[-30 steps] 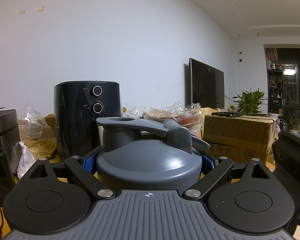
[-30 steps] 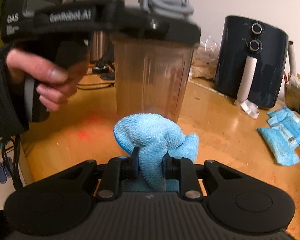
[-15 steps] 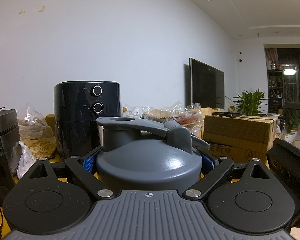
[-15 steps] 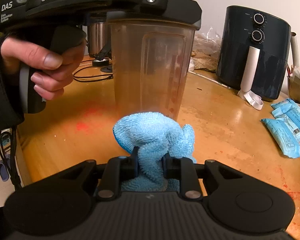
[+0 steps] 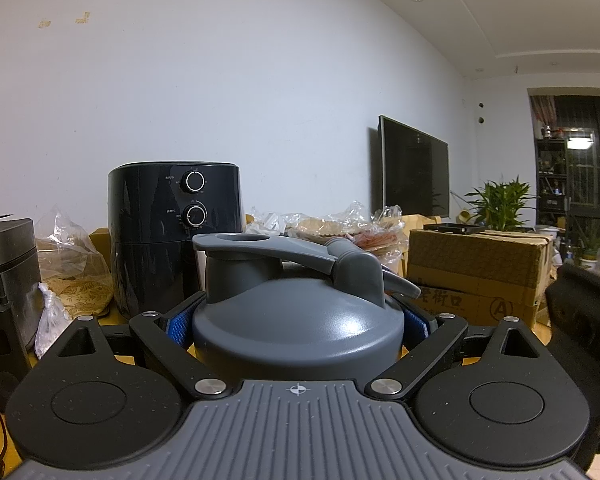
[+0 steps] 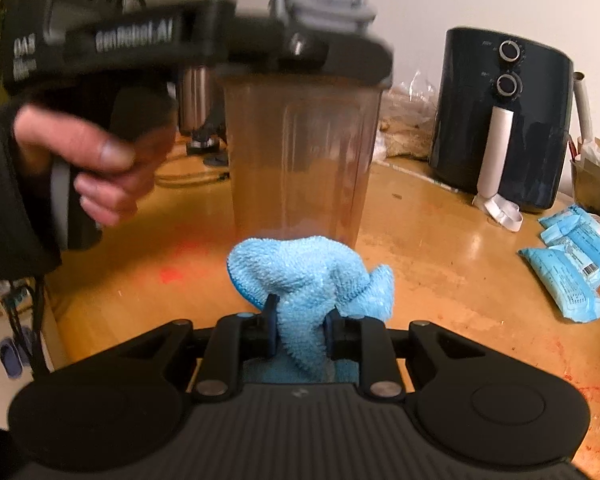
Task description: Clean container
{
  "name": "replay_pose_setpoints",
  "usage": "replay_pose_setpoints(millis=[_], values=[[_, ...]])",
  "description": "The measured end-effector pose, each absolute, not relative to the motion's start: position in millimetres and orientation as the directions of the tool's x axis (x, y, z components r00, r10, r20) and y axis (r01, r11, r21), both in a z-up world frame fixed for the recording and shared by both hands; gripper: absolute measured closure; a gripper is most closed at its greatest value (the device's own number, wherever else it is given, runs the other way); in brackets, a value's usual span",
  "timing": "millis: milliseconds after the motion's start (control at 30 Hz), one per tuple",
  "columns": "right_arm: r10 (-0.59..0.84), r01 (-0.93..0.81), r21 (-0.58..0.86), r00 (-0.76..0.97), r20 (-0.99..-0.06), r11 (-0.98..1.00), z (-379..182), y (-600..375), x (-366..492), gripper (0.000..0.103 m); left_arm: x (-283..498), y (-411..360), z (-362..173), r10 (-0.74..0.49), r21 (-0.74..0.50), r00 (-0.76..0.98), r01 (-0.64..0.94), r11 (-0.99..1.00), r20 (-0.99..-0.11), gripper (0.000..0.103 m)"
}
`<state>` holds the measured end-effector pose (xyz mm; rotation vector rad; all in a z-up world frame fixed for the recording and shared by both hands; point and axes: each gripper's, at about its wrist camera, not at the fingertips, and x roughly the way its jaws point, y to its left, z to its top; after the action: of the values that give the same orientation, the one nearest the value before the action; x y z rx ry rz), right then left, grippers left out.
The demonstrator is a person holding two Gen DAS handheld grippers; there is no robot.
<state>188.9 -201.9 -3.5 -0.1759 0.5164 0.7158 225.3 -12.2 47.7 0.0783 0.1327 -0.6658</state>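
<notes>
The container is a tall translucent shaker bottle (image 6: pixel 300 160) with a grey flip-cap lid (image 5: pixel 296 320). It stands upright on the wooden table (image 6: pixel 440 248). My left gripper (image 5: pixel 298 324) is shut on the lid, its blue pads on both sides; it also shows in the right wrist view (image 6: pixel 236 44), blurred. My right gripper (image 6: pixel 298 330) is shut on a light blue cloth (image 6: pixel 308 276). The cloth's bunched end sits against the bottle's lower front wall.
A black air fryer (image 6: pixel 504 120) stands at the back of the table, right of the bottle. Blue snack packets (image 6: pixel 568 264) lie at the right. A cardboard box (image 5: pixel 476 272), plastic bags (image 5: pixel 72 264) and a steel appliance (image 5: pixel 8 264) stand behind.
The right gripper with the cloth has dropped lower against the bottle, after rising half a second ago. The left gripper stays shut on the lid.
</notes>
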Motion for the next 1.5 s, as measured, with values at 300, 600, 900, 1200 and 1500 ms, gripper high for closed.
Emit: replay_pose_setpoints(millis=[300, 600, 900, 1200, 1500], values=[[0.604, -0.657, 0.017, 0.682, -0.412, 0.753, 24.7, -207.4, 179.0, 0.086, 225.7, -12.8, 47.9, -0.609, 0.031, 0.779, 0.62, 0.784, -0.149, 0.007], [0.634, -0.655, 0.034, 0.715, -0.294, 0.755, 44.8, -214.9, 169.0, 0.086, 225.5, -13.1, 47.6, -0.608, 0.033, 0.779, 0.619, 0.785, -0.15, 0.007], [0.638, -0.655, 0.036, 0.72, -0.274, 0.755, 48.3, -215.6, 164.2, 0.085, 224.9, -12.7, 47.1, -0.607, 0.034, 0.78, 0.618, 0.786, -0.15, 0.007], [0.639, -0.656, 0.036, 0.719, -0.275, 0.754, 47.3, -214.8, 163.8, 0.083, 225.5, -13.1, 46.8, -0.605, 0.035, 0.782, 0.616, 0.787, -0.149, 0.007], [0.642, -0.657, 0.044, 0.716, -0.274, 0.752, 44.1, -217.3, 162.3, 0.085, 225.3, -13.9, 47.4, -0.603, 0.038, 0.783, 0.615, 0.788, -0.152, 0.007]])
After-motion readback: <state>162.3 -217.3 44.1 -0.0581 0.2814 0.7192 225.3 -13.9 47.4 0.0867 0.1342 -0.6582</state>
